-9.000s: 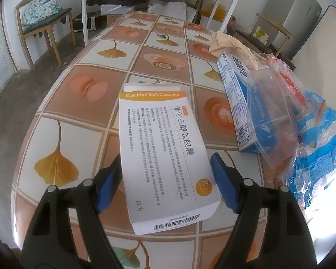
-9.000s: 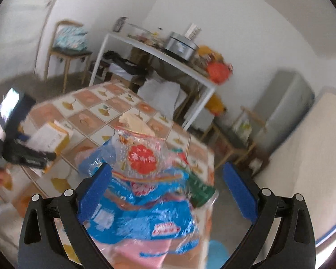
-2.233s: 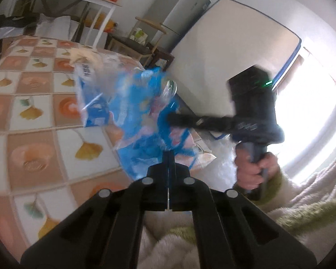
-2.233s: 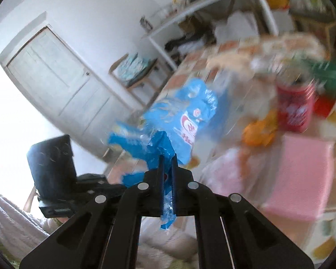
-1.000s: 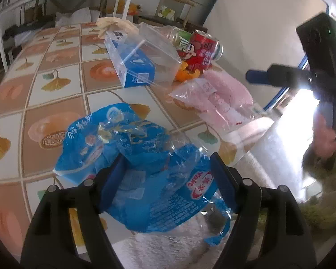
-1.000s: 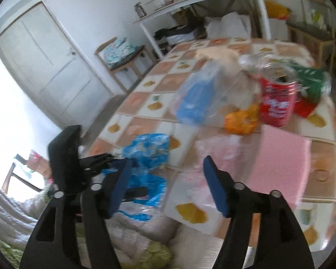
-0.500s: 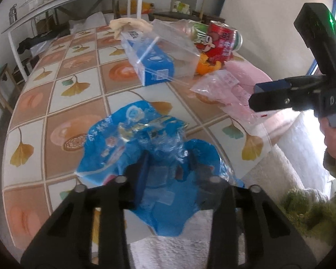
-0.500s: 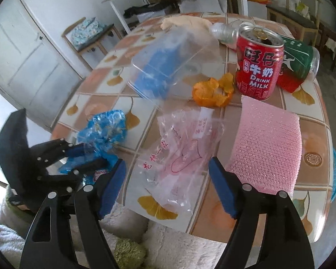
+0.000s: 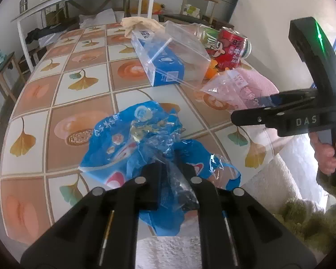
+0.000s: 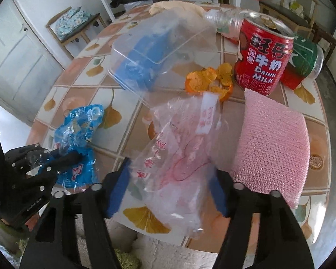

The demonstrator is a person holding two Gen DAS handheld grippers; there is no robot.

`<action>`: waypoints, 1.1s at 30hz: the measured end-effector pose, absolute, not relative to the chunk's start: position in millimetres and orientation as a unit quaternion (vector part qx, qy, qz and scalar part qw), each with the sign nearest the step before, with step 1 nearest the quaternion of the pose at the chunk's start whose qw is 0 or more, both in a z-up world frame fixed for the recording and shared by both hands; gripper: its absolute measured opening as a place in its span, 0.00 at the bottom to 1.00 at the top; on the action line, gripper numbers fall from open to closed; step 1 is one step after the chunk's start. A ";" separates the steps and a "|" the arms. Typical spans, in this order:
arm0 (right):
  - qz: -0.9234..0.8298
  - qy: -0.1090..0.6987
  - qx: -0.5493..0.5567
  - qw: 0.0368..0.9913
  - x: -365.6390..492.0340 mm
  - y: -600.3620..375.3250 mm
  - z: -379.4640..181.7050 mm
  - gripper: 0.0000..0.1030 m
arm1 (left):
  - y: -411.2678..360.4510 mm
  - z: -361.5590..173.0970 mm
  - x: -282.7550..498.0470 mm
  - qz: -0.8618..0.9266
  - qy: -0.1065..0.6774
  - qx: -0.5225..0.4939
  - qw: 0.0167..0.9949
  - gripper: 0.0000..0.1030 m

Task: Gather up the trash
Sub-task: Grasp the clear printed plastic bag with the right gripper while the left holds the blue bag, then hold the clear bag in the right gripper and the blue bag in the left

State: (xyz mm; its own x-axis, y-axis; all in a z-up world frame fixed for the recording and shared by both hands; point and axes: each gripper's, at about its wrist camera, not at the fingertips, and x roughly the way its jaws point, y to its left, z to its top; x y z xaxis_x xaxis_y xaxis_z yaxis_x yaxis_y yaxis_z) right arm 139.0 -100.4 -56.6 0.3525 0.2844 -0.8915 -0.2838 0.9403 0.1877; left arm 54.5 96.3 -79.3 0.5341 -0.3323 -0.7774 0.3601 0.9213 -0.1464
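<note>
Left wrist view first: we have our left gripper (image 9: 168,179) clenched on the crumpled blue snack wrapper (image 9: 143,139), which lies at the near edge of the tiled desk (image 9: 82,98). We grip only a thin twist of film, so we judge it may slide out or tear as we lift, and the loose part could drag over the edge. Beyond it lie a blue box in a clear bag (image 9: 165,60) and a red milk can (image 9: 231,48).

Right wrist view: our right gripper (image 10: 170,190) is spread wide, its fingers (image 10: 117,190) on either side of the clear pink-printed plastic bag (image 10: 181,154), not yet closed on it. Just beside it lies a pink mesh pad (image 10: 273,148). If we close carelessly, we risk catching that pad too, or pushing the slippery bag off the near edge. Orange peel (image 10: 210,80) sits further back.
</note>
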 end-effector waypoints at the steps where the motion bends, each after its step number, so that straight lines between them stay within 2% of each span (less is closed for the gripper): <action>1: 0.171 0.544 -0.001 0.822 139.2 -100.1 -57.8 0.52 | 96.4 -79.2 54.5 -0.196 0.441 0.014 0.876 0.05; 5: 0.164 0.544 -0.015 0.823 139.5 -97.1 -57.9 0.44 | 97.7 -77.9 53.4 -0.183 0.439 -0.005 0.880 0.04; 14: 0.159 0.543 -0.020 0.824 136.2 -91.3 -51.5 0.34 | 106.1 -67.2 43.7 -0.175 0.420 -0.033 0.890 0.03; 33: 0.169 0.503 -0.003 0.848 118.9 -95.1 -11.3 0.32 | 116.7 -39.9 29.9 -0.170 0.383 -0.053 0.907 0.02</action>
